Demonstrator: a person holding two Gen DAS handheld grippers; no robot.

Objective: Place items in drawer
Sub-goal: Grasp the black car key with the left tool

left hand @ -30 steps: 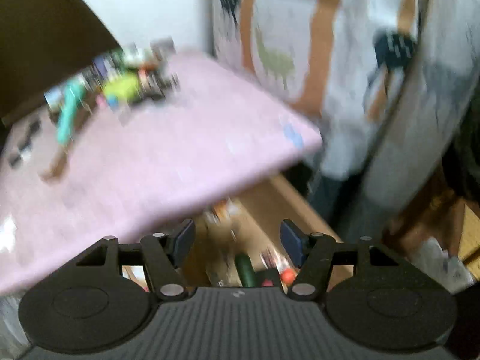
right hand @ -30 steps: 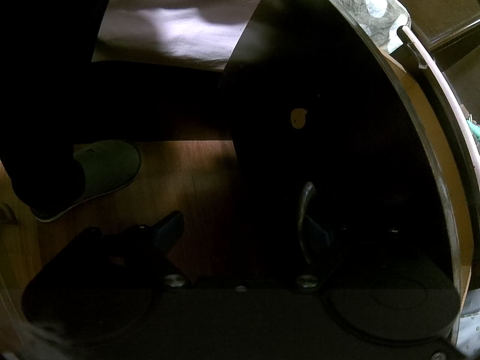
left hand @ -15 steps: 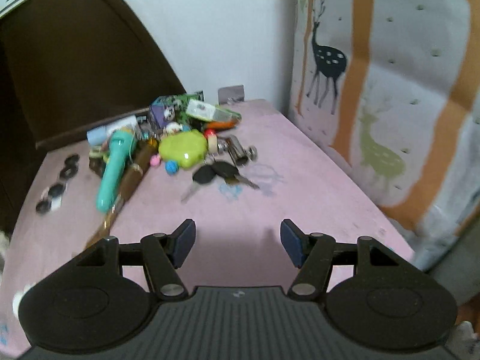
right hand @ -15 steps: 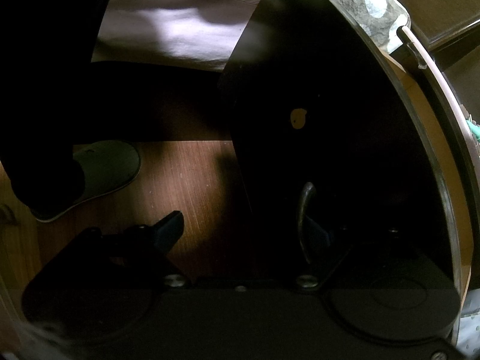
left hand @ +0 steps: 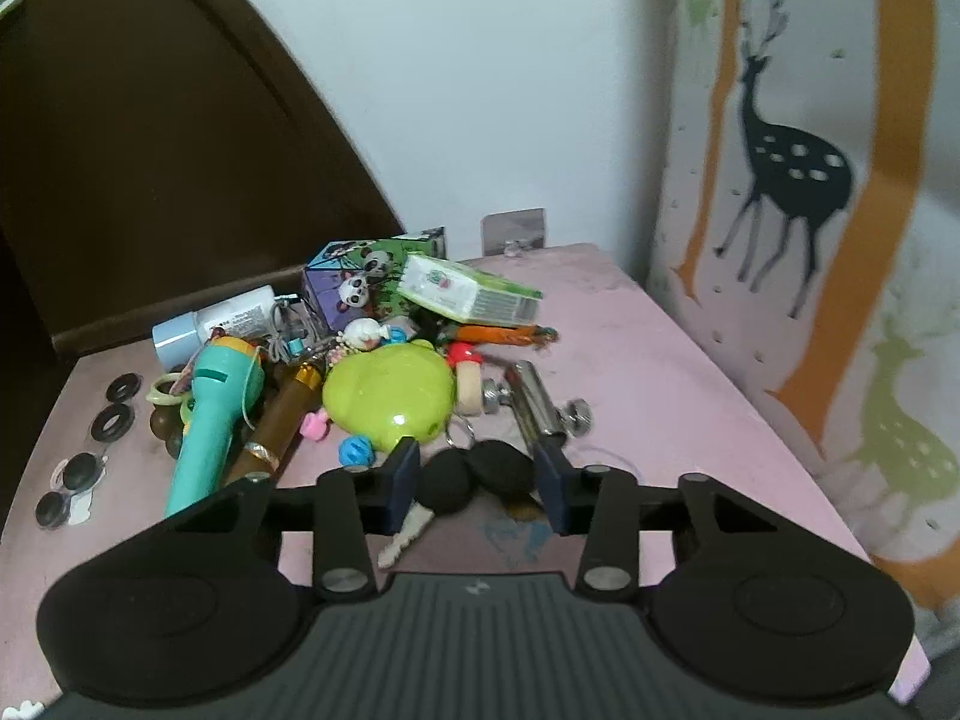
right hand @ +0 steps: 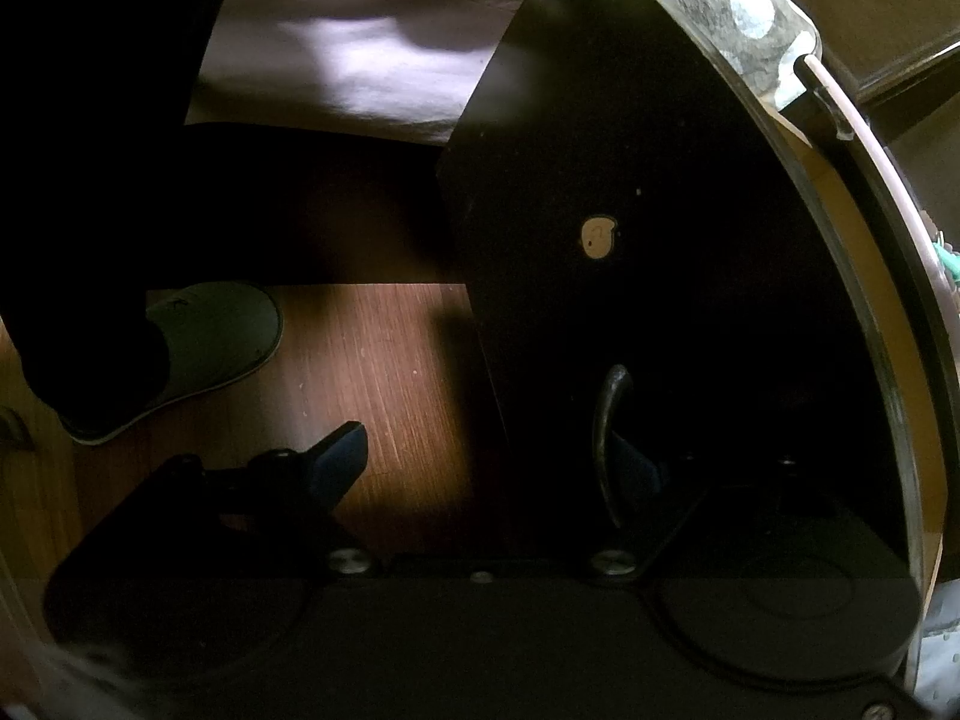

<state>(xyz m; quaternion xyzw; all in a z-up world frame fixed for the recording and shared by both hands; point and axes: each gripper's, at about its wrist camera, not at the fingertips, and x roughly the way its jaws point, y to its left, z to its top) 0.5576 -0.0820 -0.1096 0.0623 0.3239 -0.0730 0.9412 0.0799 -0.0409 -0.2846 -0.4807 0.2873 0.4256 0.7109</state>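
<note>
A small table (left hand: 660,360) with a pink, slightly stained top stands against a white wall (left hand: 480,90). A dark brown curved headboard (left hand: 150,150) rises on its left, and a pale curtain (left hand: 810,210) with black deer and orange trunks hangs on its right.

At the back of the table lies a heap of small things: a teal plastic flashlight (left hand: 210,420), a smooth lime-green case (left hand: 390,399), a brown tube with gold rings (left hand: 282,426), a white bottle with a light blue cap (left hand: 216,324), a purple box with pandas (left hand: 354,285), a flat green-and-white packet (left hand: 468,294), a shiny metal clip (left hand: 534,408) and some beads. Four black rings (left hand: 111,423) lie apart on the left side.

The keys (left hand: 474,474), with two round black heads, lie in front of the heap, between the blue pads of the left gripper (left hand: 477,480). Its jaws are closing, but the pads do not touch the keys yet.

The right gripper (right hand: 486,456) is open wide and holds nothing. It points down at a brown wooden floor (right hand: 372,360). One finger is beside the curved metal handle (right hand: 606,420) of the dark drawer front (right hand: 660,240); contact there I cannot tell. A grey slipper (right hand: 216,330) is on the floor at the left.
</note>
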